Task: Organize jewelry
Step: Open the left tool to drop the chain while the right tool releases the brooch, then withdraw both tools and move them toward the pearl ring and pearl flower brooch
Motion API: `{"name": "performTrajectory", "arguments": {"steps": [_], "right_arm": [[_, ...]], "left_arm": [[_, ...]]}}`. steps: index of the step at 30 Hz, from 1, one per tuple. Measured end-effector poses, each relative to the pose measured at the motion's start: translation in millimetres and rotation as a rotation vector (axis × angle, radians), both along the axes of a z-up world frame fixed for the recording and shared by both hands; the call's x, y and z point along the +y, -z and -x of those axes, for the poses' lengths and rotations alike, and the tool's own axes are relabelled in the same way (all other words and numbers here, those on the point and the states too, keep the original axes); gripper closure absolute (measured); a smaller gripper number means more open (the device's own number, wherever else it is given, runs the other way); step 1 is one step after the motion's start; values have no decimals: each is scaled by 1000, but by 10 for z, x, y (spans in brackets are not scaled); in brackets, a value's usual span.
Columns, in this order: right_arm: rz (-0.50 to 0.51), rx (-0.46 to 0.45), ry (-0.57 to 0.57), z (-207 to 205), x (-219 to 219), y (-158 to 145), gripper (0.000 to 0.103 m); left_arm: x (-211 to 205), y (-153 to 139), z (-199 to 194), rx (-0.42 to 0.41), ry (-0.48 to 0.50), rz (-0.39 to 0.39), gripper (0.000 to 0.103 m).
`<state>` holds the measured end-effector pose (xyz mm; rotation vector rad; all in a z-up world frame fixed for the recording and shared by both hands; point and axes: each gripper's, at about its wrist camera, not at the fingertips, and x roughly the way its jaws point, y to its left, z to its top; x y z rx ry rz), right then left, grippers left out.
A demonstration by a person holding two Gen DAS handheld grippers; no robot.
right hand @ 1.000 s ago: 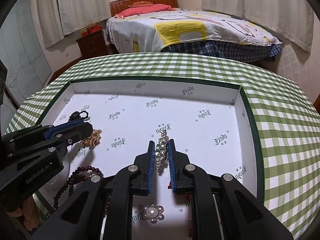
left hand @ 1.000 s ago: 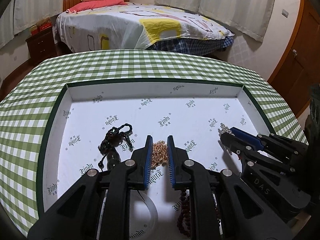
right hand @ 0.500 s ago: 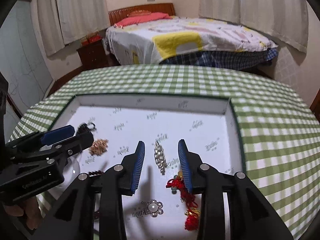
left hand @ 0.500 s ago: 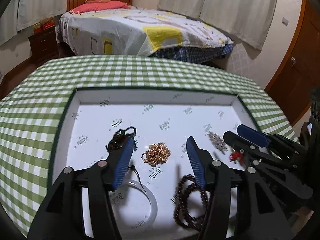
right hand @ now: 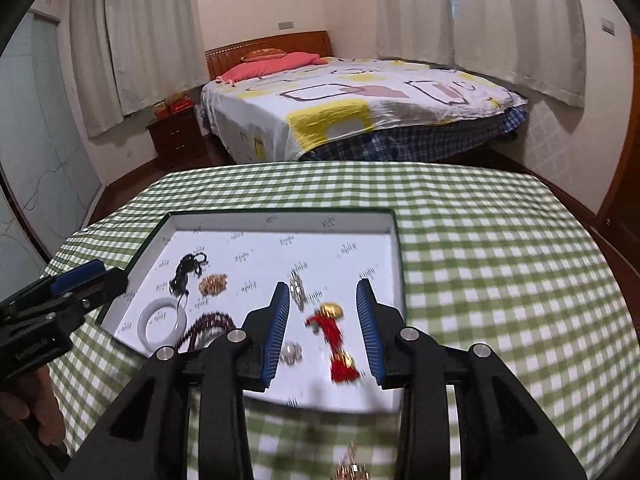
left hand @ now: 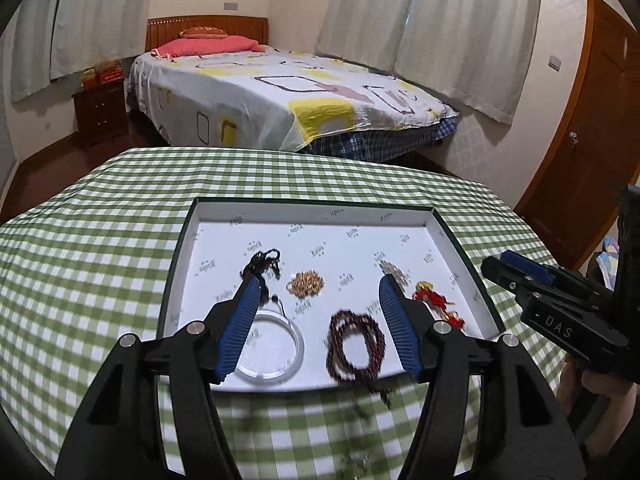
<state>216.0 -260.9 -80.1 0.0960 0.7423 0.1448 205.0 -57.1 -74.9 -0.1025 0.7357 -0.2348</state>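
A white tray with a dark green rim lies on the checked table. In it lie a black cord necklace, a gold chain, a silver rhinestone piece, a red tassel charm, a dark bead bracelet, a white bangle and a pearl flower brooch. My left gripper is open and empty above the tray's near side. My right gripper is open and empty above the tassel.
The green checked tablecloth surrounds the tray. A blurred gold item lies on the cloth near the front edge. A bed, a nightstand and a wooden door stand beyond the table.
Both grippers opened, releasing the gold chain and the rhinestone piece in the tray, and pulled back and up away from it.
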Motion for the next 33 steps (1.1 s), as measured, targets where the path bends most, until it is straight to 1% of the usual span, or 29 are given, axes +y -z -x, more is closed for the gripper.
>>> {"name": "performTrajectory", "arguments": {"steps": [3, 7, 12, 18, 21, 22, 23, 25, 33], "right_arm": [[-1, 9, 15, 141, -38, 45, 68], [25, 21, 21, 314, -40, 112, 68], [21, 37, 31, 538, -79, 181, 68], [35, 51, 36, 780, -73, 274, 68], [45, 59, 42, 869, -81, 327, 68], [42, 63, 43, 879, -88, 338, 66], [41, 65, 46, 893, -90, 347, 58], [44, 62, 54, 939, -94, 374, 54], [49, 97, 58, 936, -115, 529, 54]], "left_arm": [[13, -14, 143, -3, -6, 2, 42], [53, -13, 315, -6, -20, 6, 42], [93, 28, 515, 1, -29, 5, 41], [100, 87, 744, 1, -36, -27, 40], [134, 135, 867, 7, -47, -32, 36], [147, 151, 896, 10, -50, -33, 36], [159, 170, 927, 15, -52, -36, 36], [185, 201, 990, 22, -58, -42, 36], [259, 339, 1109, 54, -78, -57, 35]]}}
